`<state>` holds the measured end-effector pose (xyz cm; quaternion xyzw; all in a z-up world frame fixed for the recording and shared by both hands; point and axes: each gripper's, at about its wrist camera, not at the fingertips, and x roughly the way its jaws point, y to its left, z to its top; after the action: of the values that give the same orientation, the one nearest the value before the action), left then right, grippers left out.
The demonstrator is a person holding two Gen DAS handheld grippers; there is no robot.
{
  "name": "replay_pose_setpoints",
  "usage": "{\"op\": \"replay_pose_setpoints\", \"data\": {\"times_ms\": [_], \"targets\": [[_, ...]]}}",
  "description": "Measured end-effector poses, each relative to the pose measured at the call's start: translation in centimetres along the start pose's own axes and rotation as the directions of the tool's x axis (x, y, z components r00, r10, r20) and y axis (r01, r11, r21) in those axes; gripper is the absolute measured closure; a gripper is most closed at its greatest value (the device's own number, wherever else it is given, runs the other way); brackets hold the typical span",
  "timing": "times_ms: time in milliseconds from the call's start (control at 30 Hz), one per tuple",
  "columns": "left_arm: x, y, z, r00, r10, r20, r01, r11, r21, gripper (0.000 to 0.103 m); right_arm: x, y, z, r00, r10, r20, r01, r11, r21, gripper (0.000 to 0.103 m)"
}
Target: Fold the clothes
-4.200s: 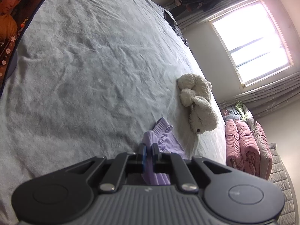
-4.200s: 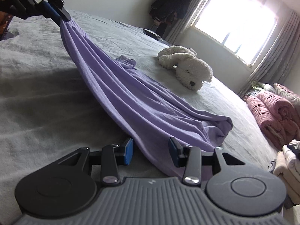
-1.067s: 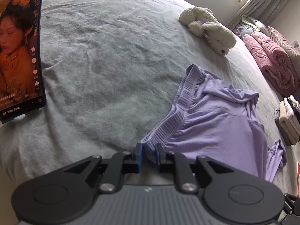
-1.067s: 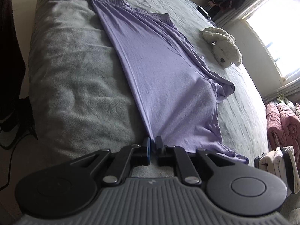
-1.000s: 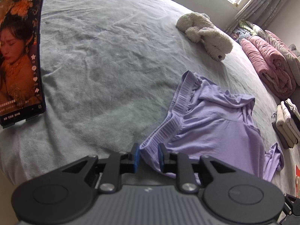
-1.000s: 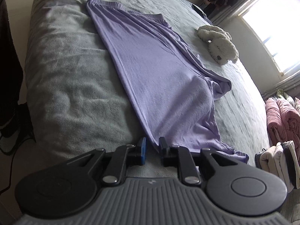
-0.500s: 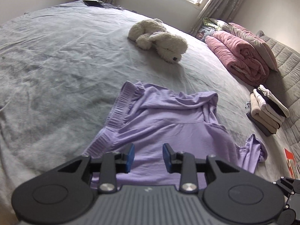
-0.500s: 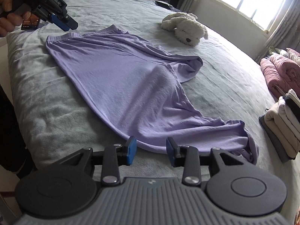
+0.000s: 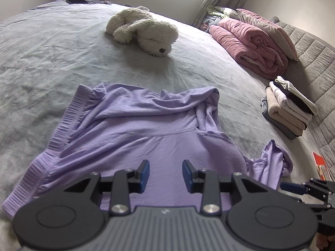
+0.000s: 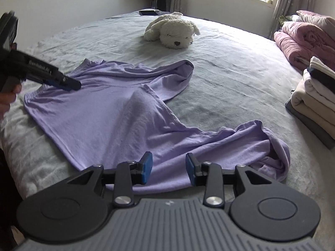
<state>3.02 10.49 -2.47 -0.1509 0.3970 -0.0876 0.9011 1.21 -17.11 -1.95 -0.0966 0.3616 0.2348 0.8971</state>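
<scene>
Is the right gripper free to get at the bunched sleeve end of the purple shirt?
Probably yes. The right gripper is open and empty above the purple shirt, and the bunched sleeve end lies just to its right on the bed, nothing between.

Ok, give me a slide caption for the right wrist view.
Open right gripper over a purple garment spread on a grey bed, left gripper at its waistband.
</scene>
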Motion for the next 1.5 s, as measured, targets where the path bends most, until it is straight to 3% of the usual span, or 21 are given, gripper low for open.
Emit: {"op": "replay_pose_setpoints", "data": {"times_ms": [200, 333, 467, 700, 867, 900, 1000, 1100, 1300, 1400, 1500], "targets": [[2.9, -3.0, 0.5, 0.999, -0.035, -0.032, 0.038, 0.997, 0.070, 0.069, 2.7, -1.9, 3.0, 0.996, 0.093, -0.007, -0.091, 0.983, 0.159, 0.065], [4.5, -4.2, 1.2, 0.996, -0.071, -0.046, 0.076, 0.992, 0.098, 0.075, 4.8, -3.1, 4.5, 0.987, 0.160, -0.011, -0.151, 0.948, 0.280, 0.065], [6.3, -4.4, 1.6, 0.990, -0.115, -0.076, 0.121, 0.990, 0.074, 0.086, 7.2, -4.8, 5.5, 0.968, 0.250, 0.000, -0.223, 0.863, 0.454, 0.065], [8.0, -4.1, 1.3, 0.986, -0.133, -0.103, 0.141, 0.988, 0.068, 0.087, 11.6, -6.5, 6.2, 0.931, 0.366, 0.010, -0.277, 0.685, 0.674, 0.065], [8.0, -3.8, 1.2, 0.983, -0.152, -0.099, 0.161, 0.983, 0.090, 0.087, 13.9, -6.3, 6.4, 0.914, 0.406, 0.023, -0.292, 0.615, 0.732, 0.064], [8.0, -3.7, 1.2, 0.983, -0.156, -0.098, 0.165, 0.982, 0.094, 0.087, 14.0, -6.2, 6.5, 0.913, 0.408, 0.025, -0.296, 0.617, 0.730, 0.065], [8.1, -3.2, 1.1, 0.979, -0.179, -0.094, 0.187, 0.979, 0.084, 0.086, 14.4, -5.3, 7.1, 0.919, 0.393, -0.006, -0.278, 0.661, 0.697, 0.096], [8.2, -2.6, 1.2, 0.973, -0.212, -0.090, 0.217, 0.974, 0.057, 0.085, 14.0, -4.7, 7.5, 0.936, 0.352, -0.017, -0.257, 0.713, 0.652, 0.097], [8.3, -2.0, 1.1, 0.961, -0.261, -0.086, 0.265, 0.964, 0.029, 0.079, 11.5, -3.8, 9.3, 0.991, 0.136, 0.003, -0.120, 0.862, 0.492, 0.097], [8.2, -2.0, 1.1, 0.959, -0.271, -0.085, 0.275, 0.961, 0.036, 0.076, 10.7, -3.7, 9.7, 0.999, 0.015, 0.044, -0.032, 0.907, 0.419, 0.097], [8.3, -2.0, 1.1, 0.958, -0.274, -0.086, 0.278, 0.960, 0.040, 0.075, 10.4, -3.8, 10.2, 0.991, -0.095, 0.098, 0.054, 0.932, 0.358, 0.097]]}}
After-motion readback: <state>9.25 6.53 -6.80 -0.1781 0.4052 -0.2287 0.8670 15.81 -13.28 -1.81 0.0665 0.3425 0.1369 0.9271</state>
